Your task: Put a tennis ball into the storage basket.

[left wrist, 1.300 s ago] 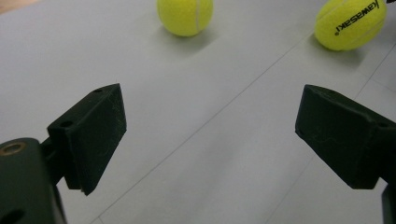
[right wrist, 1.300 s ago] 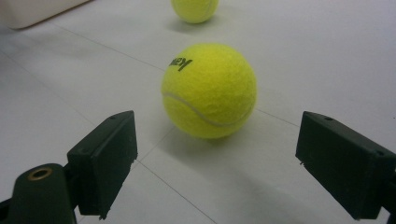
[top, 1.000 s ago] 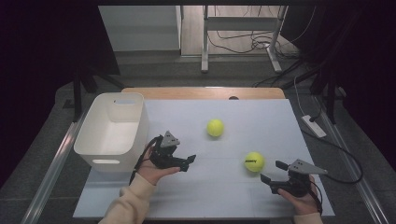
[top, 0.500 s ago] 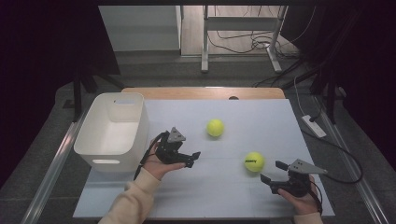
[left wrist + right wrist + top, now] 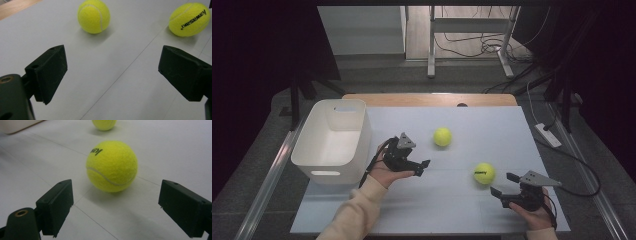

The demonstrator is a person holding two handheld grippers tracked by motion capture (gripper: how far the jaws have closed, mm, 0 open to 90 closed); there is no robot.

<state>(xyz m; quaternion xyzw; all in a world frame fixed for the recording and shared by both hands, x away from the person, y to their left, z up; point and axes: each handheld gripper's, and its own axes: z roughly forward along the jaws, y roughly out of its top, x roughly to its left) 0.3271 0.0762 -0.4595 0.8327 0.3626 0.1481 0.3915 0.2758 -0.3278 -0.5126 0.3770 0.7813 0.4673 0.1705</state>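
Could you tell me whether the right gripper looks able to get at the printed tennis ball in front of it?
Probably yes: the right gripper is open, the printed tennis ball lies just ahead between its jaws, and nothing stands between them.

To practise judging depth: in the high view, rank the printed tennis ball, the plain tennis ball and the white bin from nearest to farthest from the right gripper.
From the right gripper:
1. Printed tennis ball, just ahead of its fingers.
2. Plain tennis ball, farther up the table, toward the middle.
3. White bin, at the table's far left edge.
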